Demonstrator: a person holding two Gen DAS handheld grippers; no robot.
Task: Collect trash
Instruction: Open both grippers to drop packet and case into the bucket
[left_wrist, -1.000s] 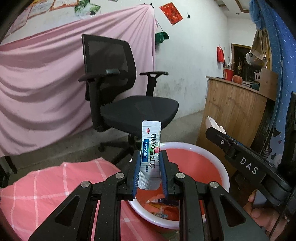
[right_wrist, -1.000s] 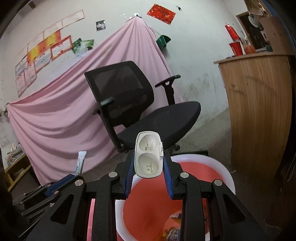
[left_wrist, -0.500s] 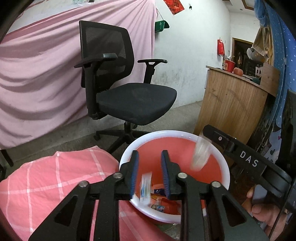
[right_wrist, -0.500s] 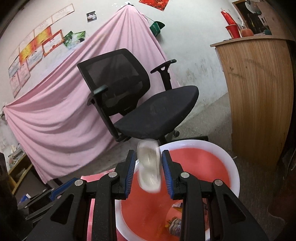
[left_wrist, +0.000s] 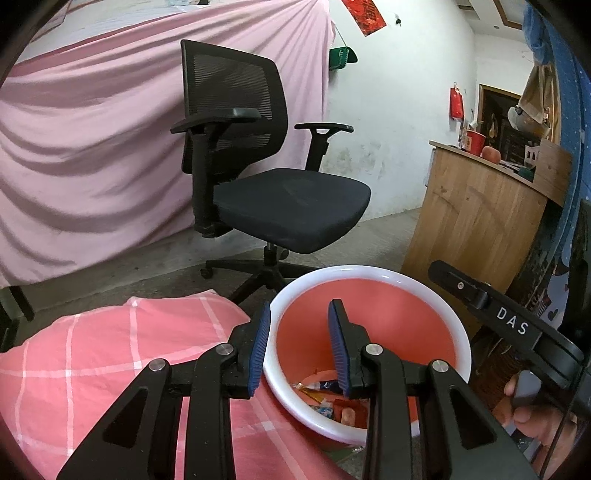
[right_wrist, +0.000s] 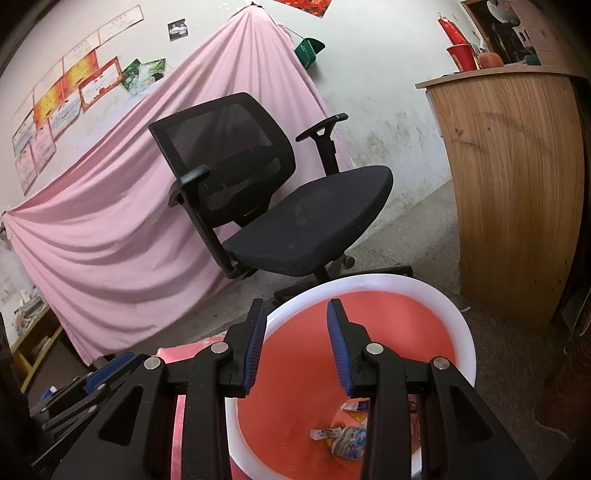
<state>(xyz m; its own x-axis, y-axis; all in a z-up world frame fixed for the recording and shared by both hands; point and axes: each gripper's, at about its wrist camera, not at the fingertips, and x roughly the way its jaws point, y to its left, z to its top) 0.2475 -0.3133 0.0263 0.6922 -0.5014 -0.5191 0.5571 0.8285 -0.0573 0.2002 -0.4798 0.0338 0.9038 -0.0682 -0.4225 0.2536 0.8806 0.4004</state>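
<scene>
While I am holding both tools over the bin, I am seeing the left gripper (left_wrist: 299, 345) with its blue pads standing apart and nothing between them, and the right gripper (right_wrist: 297, 345) likewise spread wide and empty. Just beneath them the red bin with the white rim (left_wrist: 373, 273) is sitting beside the pink checked bedding (left_wrist: 110, 354), and the trash (right_wrist: 341, 441) is lying at its bottom as a small heap of wrappers and packets, also showing in the left view (left_wrist: 332, 402). I am judging that the drop step is finishing for this load. Next I am expecting to swing both tools away from the bin and go looking for more litter, though none is showing outside the bin from here. Farther off, the black office chair (left_wrist: 280, 206) is standing before the pink draped sheet (left_wrist: 92, 147), with the wooden cabinet (right_wrist: 517, 184) off to the right.
</scene>
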